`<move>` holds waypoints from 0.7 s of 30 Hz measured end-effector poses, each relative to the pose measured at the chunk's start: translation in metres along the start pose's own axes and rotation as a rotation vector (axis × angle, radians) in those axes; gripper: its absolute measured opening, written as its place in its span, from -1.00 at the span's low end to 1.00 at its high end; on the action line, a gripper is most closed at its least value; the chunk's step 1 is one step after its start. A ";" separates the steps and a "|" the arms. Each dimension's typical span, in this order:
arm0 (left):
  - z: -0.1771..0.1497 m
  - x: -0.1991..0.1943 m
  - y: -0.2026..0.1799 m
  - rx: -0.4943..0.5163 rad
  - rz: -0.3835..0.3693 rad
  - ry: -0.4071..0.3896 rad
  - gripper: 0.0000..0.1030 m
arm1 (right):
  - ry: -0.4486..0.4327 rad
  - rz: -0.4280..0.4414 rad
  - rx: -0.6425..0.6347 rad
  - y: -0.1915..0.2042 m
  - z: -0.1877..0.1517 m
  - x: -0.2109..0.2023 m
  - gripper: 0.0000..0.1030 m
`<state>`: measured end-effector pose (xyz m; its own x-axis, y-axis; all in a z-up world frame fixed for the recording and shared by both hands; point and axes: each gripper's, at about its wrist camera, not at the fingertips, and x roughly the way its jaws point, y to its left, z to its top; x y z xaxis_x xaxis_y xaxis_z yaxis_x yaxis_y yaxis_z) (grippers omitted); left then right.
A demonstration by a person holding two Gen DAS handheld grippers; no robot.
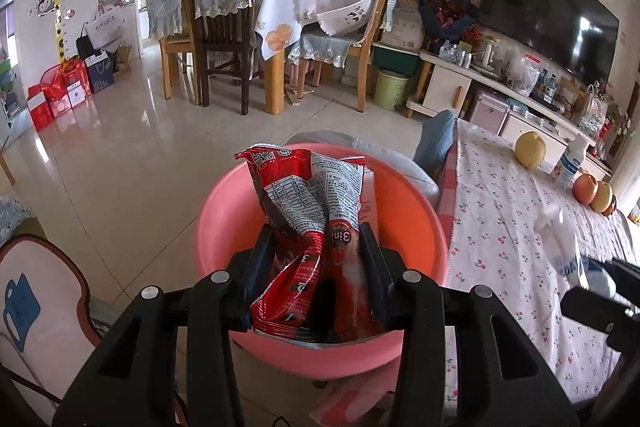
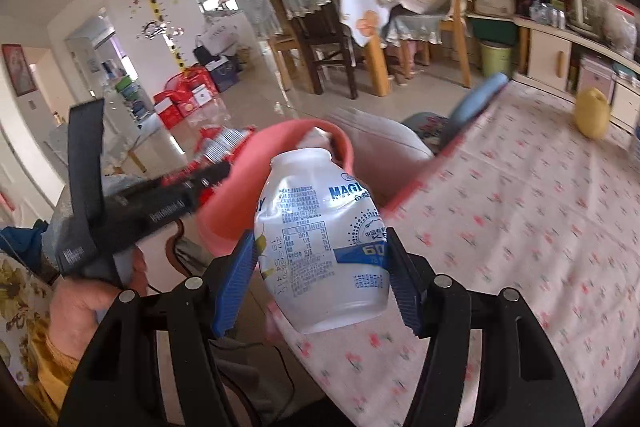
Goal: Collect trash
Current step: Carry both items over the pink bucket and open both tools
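Holding a crumpled red wrapper directly over the pink basin, the left gripper has its pads clamped on the wrapper's lower half, with the printed top fanning out above the basin's open mouth. In the left wrist view the basin sits just beside the edge of the desk, which is covered in a cherry-print cloth, and a pale carton seems to lie inside the basin already.

The right gripper is clamped on a dented white plastic bottle, its blue pads pressing both sides of the bottle's body, neck pointing toward the basin rim. The bottle hangs over the desk edge, close to the basin but not yet above its opening. The person's hand holding the left tool shows at the lower left of the right wrist view.

The step in hand looks like dropping collected trash into the basin. The wrapper appears ready for release: the left jaws need only part. The bottle probably needs carrying a little further over the rim first, so it falls inside rather than glancing off the edge. Fruit on the far desk is likely not trash.
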<state>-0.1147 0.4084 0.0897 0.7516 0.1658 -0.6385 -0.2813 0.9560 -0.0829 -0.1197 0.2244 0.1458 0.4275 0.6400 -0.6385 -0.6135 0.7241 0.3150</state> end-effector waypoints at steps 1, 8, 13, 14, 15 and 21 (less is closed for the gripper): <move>-0.001 0.003 0.002 -0.005 0.002 0.005 -0.15 | -0.003 0.008 -0.006 0.004 0.005 0.006 0.23; 0.000 0.019 0.015 -0.019 0.012 0.027 -0.15 | 0.000 0.042 -0.023 0.020 0.032 0.042 0.23; -0.002 0.027 0.022 -0.034 0.011 0.038 -0.15 | 0.005 0.053 -0.021 0.024 0.044 0.064 0.23; -0.003 0.029 0.023 -0.035 0.009 0.040 -0.15 | 0.004 0.052 -0.022 0.025 0.045 0.068 0.23; -0.003 0.031 0.023 -0.037 0.007 0.040 -0.15 | 0.004 0.052 -0.024 0.025 0.046 0.068 0.23; -0.004 0.037 0.022 -0.036 0.002 0.050 -0.15 | 0.011 0.059 -0.023 0.030 0.051 0.088 0.23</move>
<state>-0.0956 0.4347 0.0616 0.7207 0.1543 -0.6758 -0.3047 0.9462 -0.1090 -0.0662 0.3151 0.1352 0.3832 0.6785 -0.6267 -0.6525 0.6791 0.3363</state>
